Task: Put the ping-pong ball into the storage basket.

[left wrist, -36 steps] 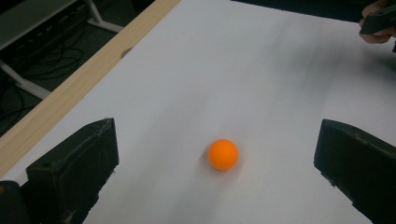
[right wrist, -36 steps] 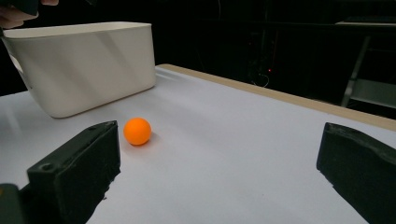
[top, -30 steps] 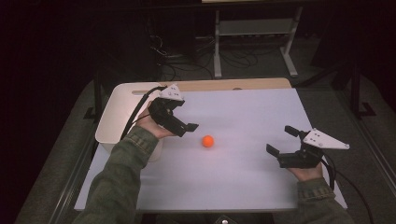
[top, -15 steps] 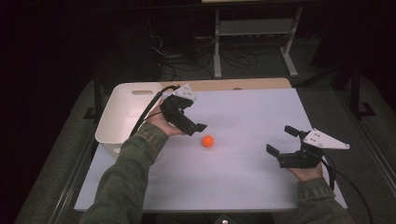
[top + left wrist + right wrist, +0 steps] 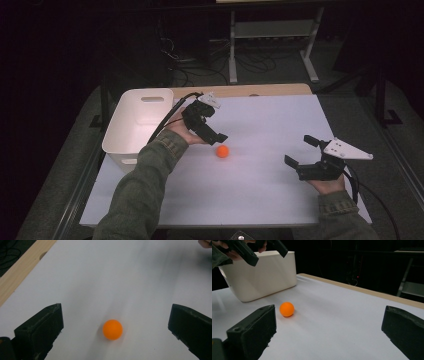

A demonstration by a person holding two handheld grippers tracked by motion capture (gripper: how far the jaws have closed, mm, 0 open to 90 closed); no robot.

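The orange ball [image 5: 222, 151] lies on the white table [image 5: 270, 200] a little left of the middle of the high view, just right of and below the left gripper [image 5: 207, 129], and well apart from the white bin [image 5: 142, 120] at the frame's left. In the left gripper view the ball [image 5: 112, 329] sits low in the centre between 2 widely spread jaws, touching neither. The right gripper [image 5: 305, 157] hangs at the right of the high view, well away, its jaws also spread wide and holding nothing; in its own view the ball [image 5: 287, 309] shows at left centre, in front of the bin [image 5: 262, 277]. The likely trouble is that the ball rolls: if 1 jaw reaches it before the other, or the jaws come down off centre, the nudge could send it across the smooth surface toward an edge. A hard, fast squeeze could also make it pop out from between the pads. Being round, the ball has no long axis and points no particular way, so any approach angle serves equally.
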